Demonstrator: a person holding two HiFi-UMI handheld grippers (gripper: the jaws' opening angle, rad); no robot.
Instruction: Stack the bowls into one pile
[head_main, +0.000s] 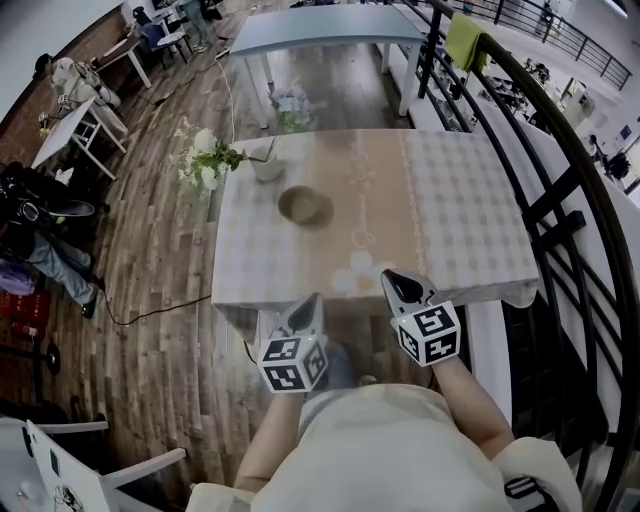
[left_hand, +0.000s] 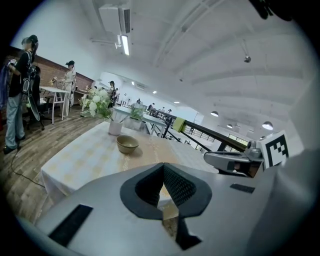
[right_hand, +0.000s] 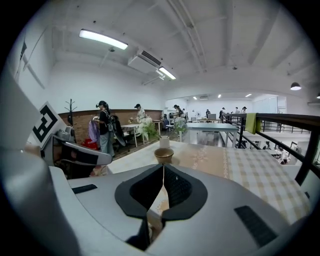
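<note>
I hold my left tool (head_main: 308, 306) (left_hand: 163, 167) and my right tool (head_main: 397, 284) (right_hand: 163, 167) side by side over the near edge of the counter (head_main: 470, 210). The counter is a square table under a pale checked cloth, with a tan patterned strip (head_main: 375, 190) running down its middle. Both tools have their jaws pressed together at the tips, and neither has anything between them. They point across the cloth and do not touch each other.

The olive-brown ceramic bowls (head_main: 305, 205) (left_hand: 127, 144) (right_hand: 163, 155) stand as one unit well ahead of the tools, on the left part of the tan strip. In the left gripper view a second rim line shows under the top one, so they look nested. I cannot tell how many there are.

Each tool carries a white cube with square black-and-white markers (head_main: 293, 362). These are blocky coded patterns, and they are the only print I can make out.

Past the bowls, near the far left corner, a small white cup (head_main: 268, 166) stands on the cloth. Just to its left is a bunch of white flowers with green leaves (head_main: 212, 158).

A black metal railing (head_main: 570, 200) runs along the right side. A wood-plank floor (head_main: 160, 300) lies to the left, and a grey-blue table (head_main: 320, 30) stands beyond the counter.
</note>
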